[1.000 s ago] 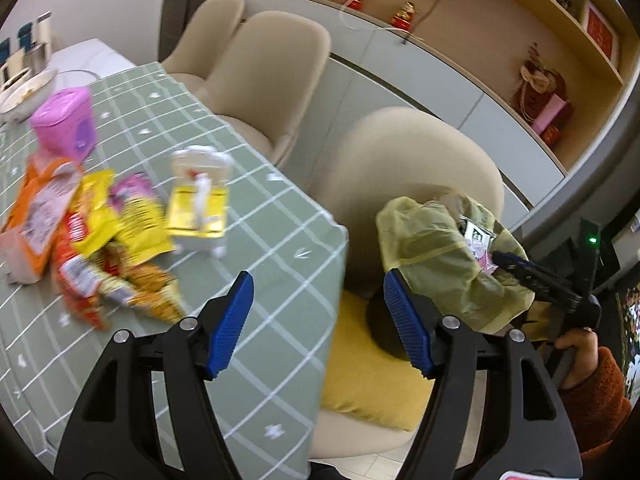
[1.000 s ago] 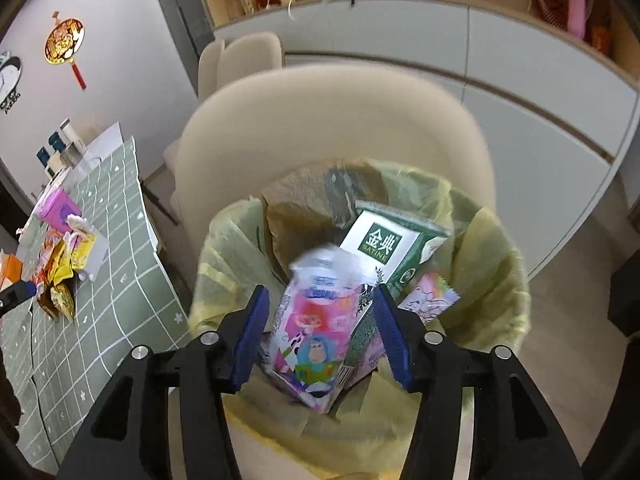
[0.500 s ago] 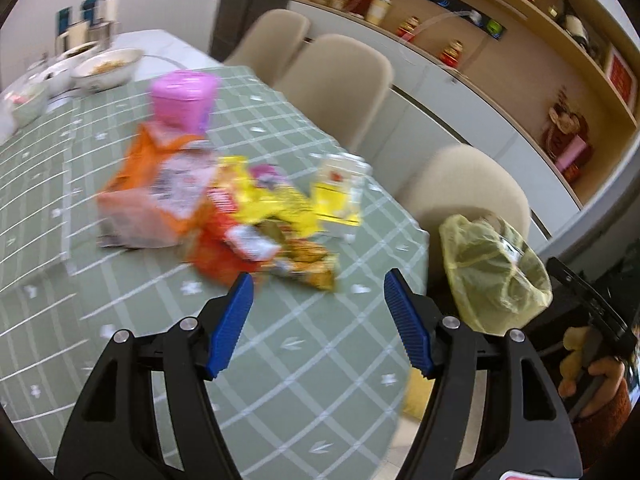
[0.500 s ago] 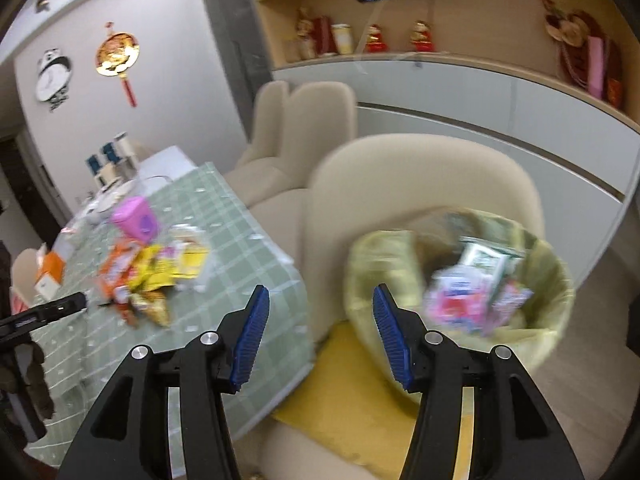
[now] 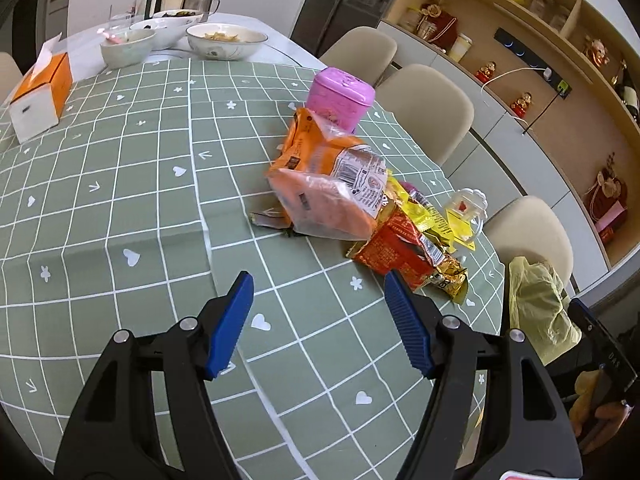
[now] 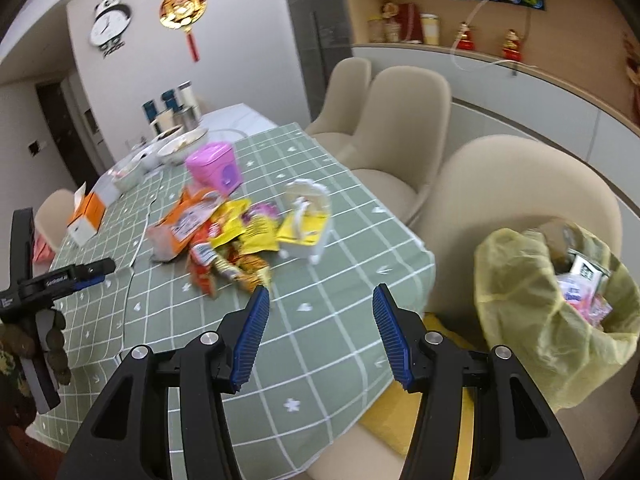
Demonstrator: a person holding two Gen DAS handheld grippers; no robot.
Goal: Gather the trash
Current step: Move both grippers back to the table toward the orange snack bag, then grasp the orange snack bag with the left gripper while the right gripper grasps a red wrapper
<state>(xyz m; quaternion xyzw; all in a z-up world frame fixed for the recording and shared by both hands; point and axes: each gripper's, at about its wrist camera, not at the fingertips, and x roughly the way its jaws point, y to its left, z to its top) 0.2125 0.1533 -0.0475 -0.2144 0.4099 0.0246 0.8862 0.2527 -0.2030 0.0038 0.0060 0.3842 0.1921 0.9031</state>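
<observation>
The trash (image 5: 360,208) lies in one heap on the green checked table (image 5: 120,208), in the middle right of the left wrist view and in the middle left of the right wrist view: an orange bag (image 5: 324,184) on top, yellow wrappers (image 5: 428,216) and a red packet (image 5: 394,254) at its near side, a small clear bottle (image 5: 466,210) just beside them. The pink box (image 5: 340,98) behind the heap has its lid on, so I judge it may not be trash.

The bin bag (image 6: 552,312) stands at the right edge of the right wrist view, on a chair (image 6: 520,184) beside the table, and it already holds some cartons.

The step in hand seems to be the reach for the next piece. To do it well, it is better to take one loose wrapper from the near edge of the heap, and to close on a flat part so that it does not slip. The orange bag is big and soft; a grip at its crumpled top seems safest.

The left gripper (image 5: 320,320) hangs above bare cloth, its jaws wide apart, with nothing between them. The right gripper (image 6: 318,330) is the same: jaws well apart, empty, above the table edge, touching nothing.
</observation>
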